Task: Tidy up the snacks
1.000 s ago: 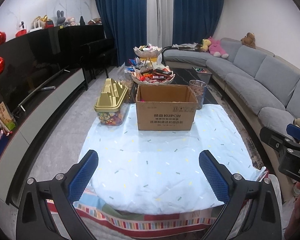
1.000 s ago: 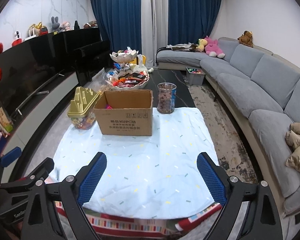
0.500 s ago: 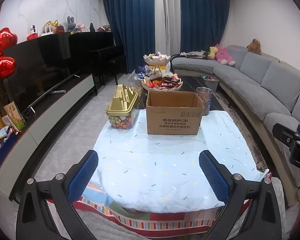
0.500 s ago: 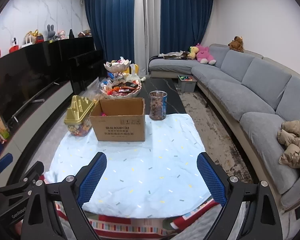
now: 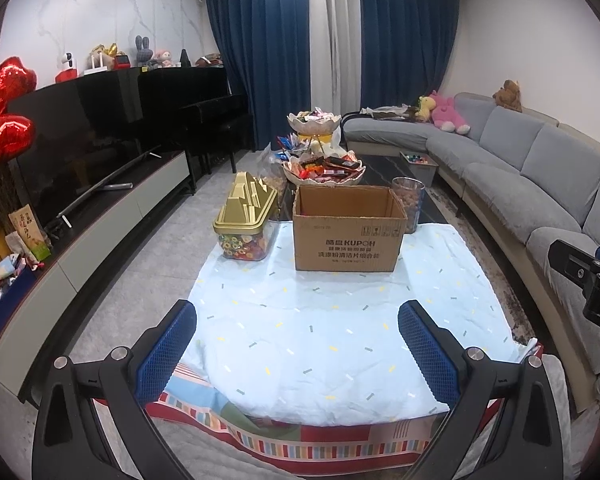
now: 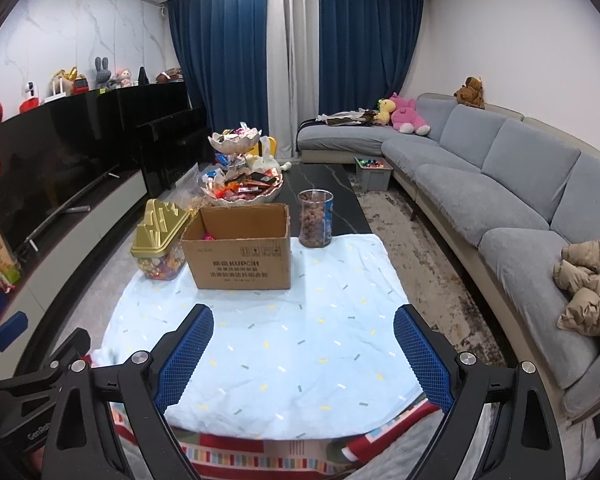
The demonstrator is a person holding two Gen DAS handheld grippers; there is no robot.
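Both the left gripper (image 5: 298,344) and right gripper (image 6: 303,354) are held wide and empty. The cardboard box (image 6: 240,248) could be shoved off by a careless reach.

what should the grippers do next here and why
Probably bring one gripper forward over the blue cloth toward the cardboard box and the snack containers beside it. Both the left gripper and the right gripper are open, hold nothing, and sit at the near edge, well short of the gold-lidded candy tub and the clear jar.
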